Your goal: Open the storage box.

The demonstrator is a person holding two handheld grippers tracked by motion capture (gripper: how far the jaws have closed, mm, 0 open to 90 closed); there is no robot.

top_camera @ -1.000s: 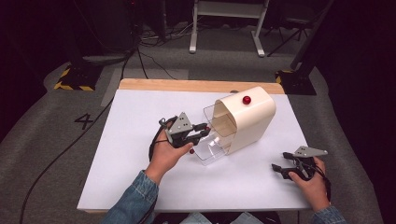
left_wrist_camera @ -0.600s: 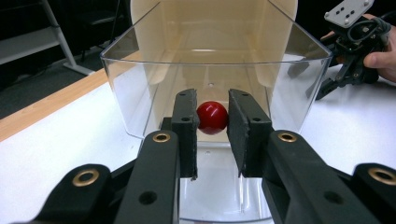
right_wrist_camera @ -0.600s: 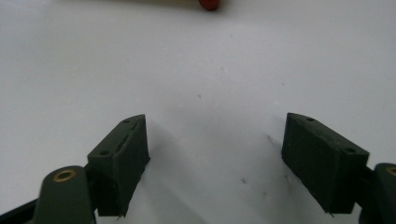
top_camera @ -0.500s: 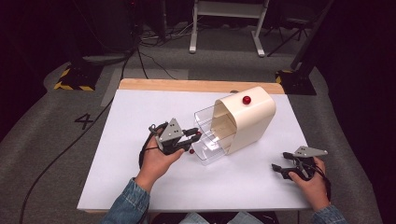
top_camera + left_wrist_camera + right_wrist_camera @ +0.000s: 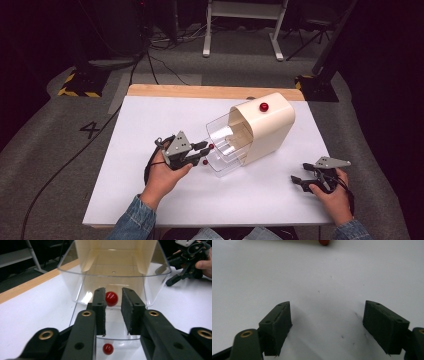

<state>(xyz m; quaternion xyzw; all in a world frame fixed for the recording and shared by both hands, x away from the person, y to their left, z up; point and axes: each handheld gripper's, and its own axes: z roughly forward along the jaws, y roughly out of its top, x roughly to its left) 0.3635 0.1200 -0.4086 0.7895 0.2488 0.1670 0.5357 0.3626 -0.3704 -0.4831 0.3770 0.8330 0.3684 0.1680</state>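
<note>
The left gripper (image 5: 113, 312) has its jaws slightly parted, a narrow gap between the pads, pinching nothing. A red knob (image 5: 111, 298) shows through that gap, just beyond the fingertips at 12 o'clock; whether the pads touch it cannot be told. The knob sits on the front of a clear drawer (image 5: 82, 287), pulled partway out of a cream box (image 5: 267, 127). A second red spot low in that view looks like the knob's reflection.

From above, the left gripper (image 5: 202, 152) points toward 2 o'clock at the drawer (image 5: 227, 150), tips just beside its front. The box lies at 2 o'clock from this gripper on the white table (image 5: 150, 120), with a red button (image 5: 263, 106) on top.

The right gripper (image 5: 297, 181) rests at 4 o'clock from the box, well apart from it. Its jaws are spread wide over bare table (image 5: 324, 277), holding nothing.

On the grey floor at 9 o'clock, a "4" (image 5: 92, 130) is marked.
</note>
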